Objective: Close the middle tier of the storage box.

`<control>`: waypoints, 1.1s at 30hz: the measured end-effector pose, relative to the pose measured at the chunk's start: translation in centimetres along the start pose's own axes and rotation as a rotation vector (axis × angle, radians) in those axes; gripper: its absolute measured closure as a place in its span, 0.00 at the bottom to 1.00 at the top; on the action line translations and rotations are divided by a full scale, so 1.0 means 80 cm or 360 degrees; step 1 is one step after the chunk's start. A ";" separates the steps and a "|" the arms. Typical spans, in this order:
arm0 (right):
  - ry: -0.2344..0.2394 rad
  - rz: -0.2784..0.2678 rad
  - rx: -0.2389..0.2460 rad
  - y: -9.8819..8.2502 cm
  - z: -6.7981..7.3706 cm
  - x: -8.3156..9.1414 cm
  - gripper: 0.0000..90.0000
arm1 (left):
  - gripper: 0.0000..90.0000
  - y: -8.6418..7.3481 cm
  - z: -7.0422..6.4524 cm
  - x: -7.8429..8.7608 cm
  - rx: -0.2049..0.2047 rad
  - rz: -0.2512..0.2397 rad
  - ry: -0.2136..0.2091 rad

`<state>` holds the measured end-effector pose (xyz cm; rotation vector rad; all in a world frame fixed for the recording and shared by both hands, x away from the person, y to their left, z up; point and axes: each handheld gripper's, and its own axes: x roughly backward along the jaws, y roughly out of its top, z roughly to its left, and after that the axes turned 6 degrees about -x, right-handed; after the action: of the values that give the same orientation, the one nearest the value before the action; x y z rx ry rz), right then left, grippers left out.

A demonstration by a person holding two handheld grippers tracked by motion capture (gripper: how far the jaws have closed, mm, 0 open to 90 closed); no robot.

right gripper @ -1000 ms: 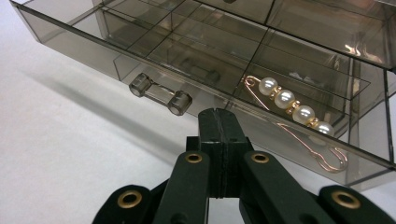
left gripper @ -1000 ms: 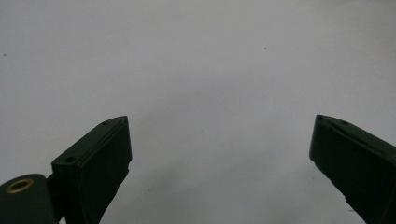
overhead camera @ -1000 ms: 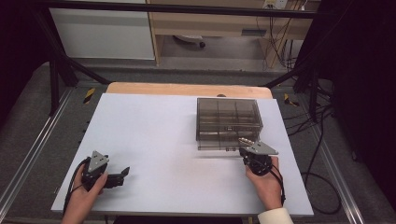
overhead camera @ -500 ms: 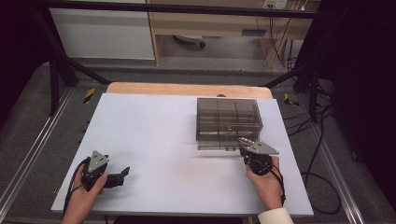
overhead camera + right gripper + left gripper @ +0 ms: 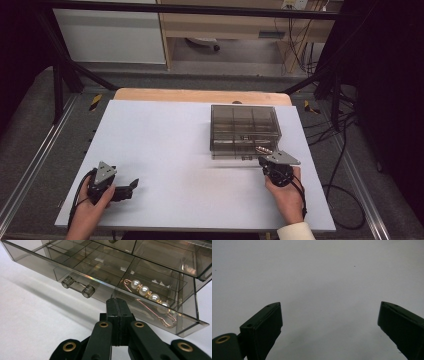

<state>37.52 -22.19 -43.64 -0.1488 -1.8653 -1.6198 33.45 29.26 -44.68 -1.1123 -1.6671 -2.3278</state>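
A smoky clear drawer box (image 5: 244,127) stands right of the table's middle. Its bottom drawer (image 5: 45,263) is pulled out, with a clear bar handle (image 5: 78,286) on its front. A gold pin with pearls (image 5: 147,293) lies in the drawer's right compartment. My right gripper (image 5: 117,301) is shut with nothing between its jaws, its tip just before the drawer's front wall, close to the pin's compartment. In the high view the right gripper (image 5: 261,161) sits at the box's front right corner. My left gripper (image 5: 134,183) rests open near the table's front left; its jaws (image 5: 329,322) stand wide over bare white surface.
The white table top (image 5: 165,140) has a wooden strip (image 5: 200,95) along its far edge. Black frame bars (image 5: 65,70) and cables (image 5: 345,150) flank the table. Cabinets stand beyond it.
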 end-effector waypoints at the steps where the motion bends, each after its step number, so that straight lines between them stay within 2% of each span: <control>1: -0.0002 0.0003 0.0007 0.000 0.000 0.000 1.00 | 0.06 0.000 0.000 0.000 0.0000 -0.0005 -0.0003; 13: -0.0006 -0.0003 0.0015 0.002 -0.001 0.000 1.00 | 0.07 0.001 0.002 0.004 0.0015 -0.0030 0.0015; 21: -0.0018 0.0000 0.0005 0.001 -0.003 0.000 1.00 | 0.07 0.001 0.002 0.003 0.0016 -0.0018 0.0010; 33: -0.0039 0.0002 -0.0005 0.006 -0.007 -0.009 1.00 | 0.07 -0.001 0.005 0.005 0.0033 -0.0026 0.0018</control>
<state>38.57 -22.37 -43.58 -0.1718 -1.8812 -1.6269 33.30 29.74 -44.46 -1.0837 -1.6987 -2.3162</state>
